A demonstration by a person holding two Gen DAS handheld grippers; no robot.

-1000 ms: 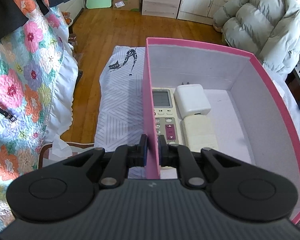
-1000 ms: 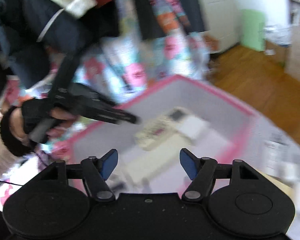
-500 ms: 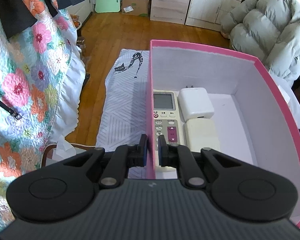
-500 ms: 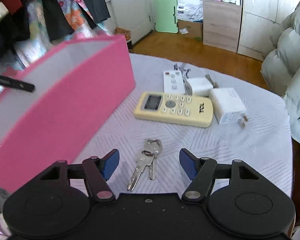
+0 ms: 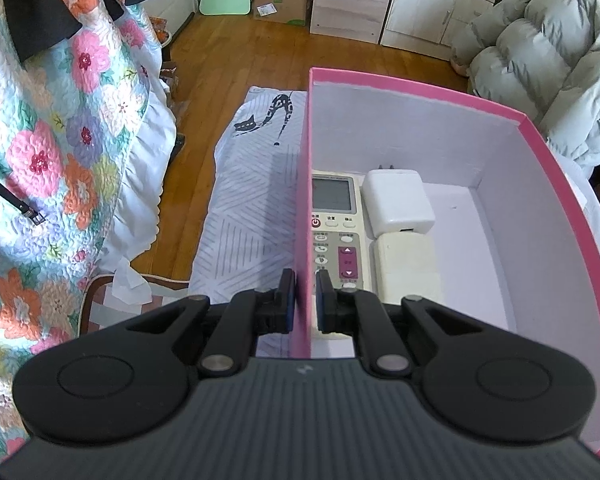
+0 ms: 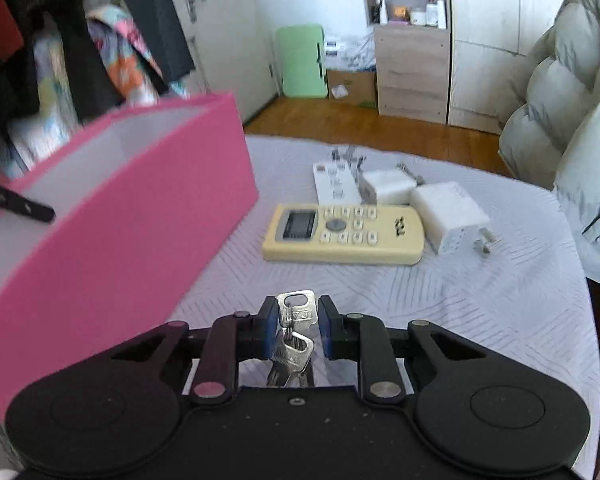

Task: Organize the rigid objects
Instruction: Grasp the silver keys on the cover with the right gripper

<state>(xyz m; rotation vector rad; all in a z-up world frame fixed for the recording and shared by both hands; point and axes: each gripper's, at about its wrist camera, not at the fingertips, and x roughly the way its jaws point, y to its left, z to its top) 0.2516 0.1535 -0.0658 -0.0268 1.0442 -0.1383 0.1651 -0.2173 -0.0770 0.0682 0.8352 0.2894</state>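
A bunch of silver metal keys (image 6: 294, 334) lies on the desk (image 6: 480, 304) between the fingers of the right claw (image 6: 298, 326), its long axis running near to far; the fingers are nearly closed around the flat key heads, though whether they press on them cannot be told. The pink cardboard box (image 6: 112, 236) sits just to the left. The left claw (image 5: 305, 300) is clamped on the box's thin left wall. Inside lie a cream plastic remote (image 5: 334, 232) and a smooth white charger (image 5: 398, 204). On the far desk rest another remote (image 6: 342, 234) and two chargers (image 6: 448, 216)
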